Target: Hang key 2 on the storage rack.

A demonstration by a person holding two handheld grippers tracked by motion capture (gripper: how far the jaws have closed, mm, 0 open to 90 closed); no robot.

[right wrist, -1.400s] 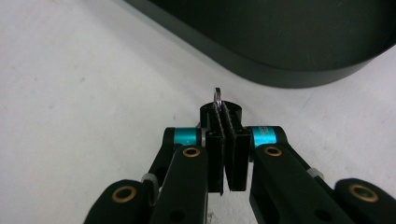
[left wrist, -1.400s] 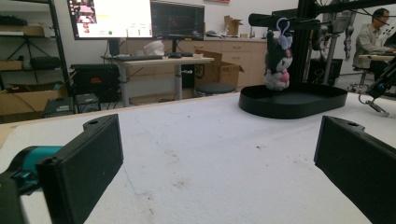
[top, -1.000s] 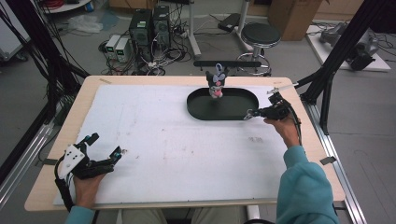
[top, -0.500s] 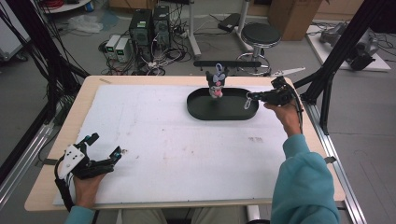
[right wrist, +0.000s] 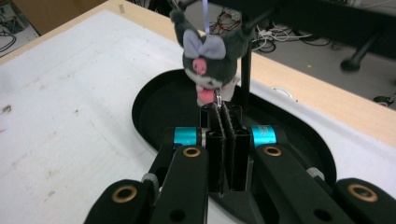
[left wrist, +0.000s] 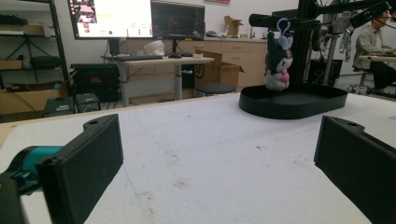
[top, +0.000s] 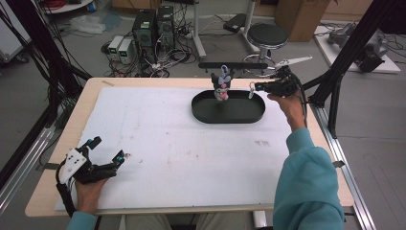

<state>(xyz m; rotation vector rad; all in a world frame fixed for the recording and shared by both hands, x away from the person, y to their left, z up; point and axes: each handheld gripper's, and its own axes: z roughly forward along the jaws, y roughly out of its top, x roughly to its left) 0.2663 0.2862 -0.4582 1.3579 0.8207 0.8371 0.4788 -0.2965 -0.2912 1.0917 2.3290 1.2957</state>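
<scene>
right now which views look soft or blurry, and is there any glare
High view: evenly lit, a little soft, no glare on the white mat. Left gripper view: near jaws blurred, plush toy fairly sharp, monitor washed out. Right gripper view: toy soft, hand-held gripper sharp.

The right claw (top: pixel 253 87) is held raised, jaws pinched together, while the left claw (top: pixel 107 155) rests low, jaws spread.

Grey floor with computer towers (top: pixel 153 26), a round stool (top: pixel 268 36), cardboard boxes behind.
</scene>
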